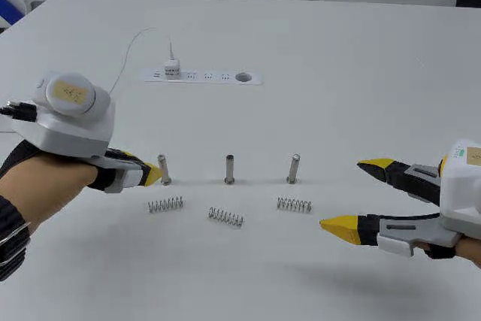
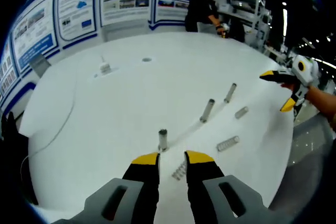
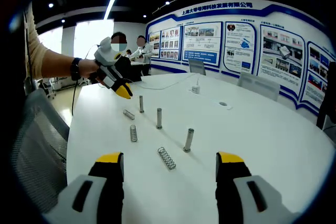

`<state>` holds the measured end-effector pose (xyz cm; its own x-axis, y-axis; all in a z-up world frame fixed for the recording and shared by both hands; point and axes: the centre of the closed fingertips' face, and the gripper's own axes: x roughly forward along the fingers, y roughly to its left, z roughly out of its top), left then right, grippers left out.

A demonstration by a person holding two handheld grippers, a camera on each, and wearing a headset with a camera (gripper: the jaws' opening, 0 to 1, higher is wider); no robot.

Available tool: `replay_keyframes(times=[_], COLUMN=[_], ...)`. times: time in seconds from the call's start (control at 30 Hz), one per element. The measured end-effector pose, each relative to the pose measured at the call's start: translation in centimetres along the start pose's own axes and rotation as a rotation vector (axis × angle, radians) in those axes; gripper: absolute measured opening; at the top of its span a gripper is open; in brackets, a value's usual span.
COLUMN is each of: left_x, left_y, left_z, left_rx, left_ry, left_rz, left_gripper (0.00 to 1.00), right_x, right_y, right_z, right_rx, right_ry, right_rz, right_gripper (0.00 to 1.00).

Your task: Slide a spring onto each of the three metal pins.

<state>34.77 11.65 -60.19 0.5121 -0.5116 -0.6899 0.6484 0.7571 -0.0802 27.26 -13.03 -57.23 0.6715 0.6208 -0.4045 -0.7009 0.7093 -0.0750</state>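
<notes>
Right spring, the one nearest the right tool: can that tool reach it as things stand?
Probably yes. The right tool is open, empty and pointed toward the right spring, which lies flat on the table, apart from the right pin; nothing stands between them.

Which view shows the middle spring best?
Head view: the middle spring lies whole and side-on, just before the middle pin. Left gripper view: the spring small, off to one side. Right gripper view: the spring small, far off.

White table (image 1: 338, 73) — three upright pins (image 1: 229, 169), three springs (image 1: 225, 217), power strip (image 1: 203, 77)
</notes>
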Motion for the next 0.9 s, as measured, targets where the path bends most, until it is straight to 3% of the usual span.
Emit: replay_keyframes(times=[0.3, 0.7, 0.8, 0.9], left_x=[0.3, 1.1, 1.5, 1.9], left_y=[-0.6, -1.6, -2.1, -2.0], left_z=[-2.1, -2.7, -3.0, -3.4], left_rx=[0.067, 0.193, 0.239, 0.267], left_ry=[-0.003, -0.045, -0.040, -0.024], left_rz=[-0.083, -0.192, -0.227, -0.225], left_gripper=[0.24, 0.30, 0.32, 0.32], right_x=[0.1, 0.0, 0.1, 0.0], right_y=[0.2, 0.2, 0.3, 0.3], right_z=[0.0, -0.1, -0.1, -0.2], right_rx=[-0.001, -0.003, -0.002, -0.001], right_ry=[0.005, 0.012, 0.013, 0.016], right_rz=[0.002, -0.002, -0.001, -0.001], right_gripper=[0.72, 0.72, 0.72, 0.72])
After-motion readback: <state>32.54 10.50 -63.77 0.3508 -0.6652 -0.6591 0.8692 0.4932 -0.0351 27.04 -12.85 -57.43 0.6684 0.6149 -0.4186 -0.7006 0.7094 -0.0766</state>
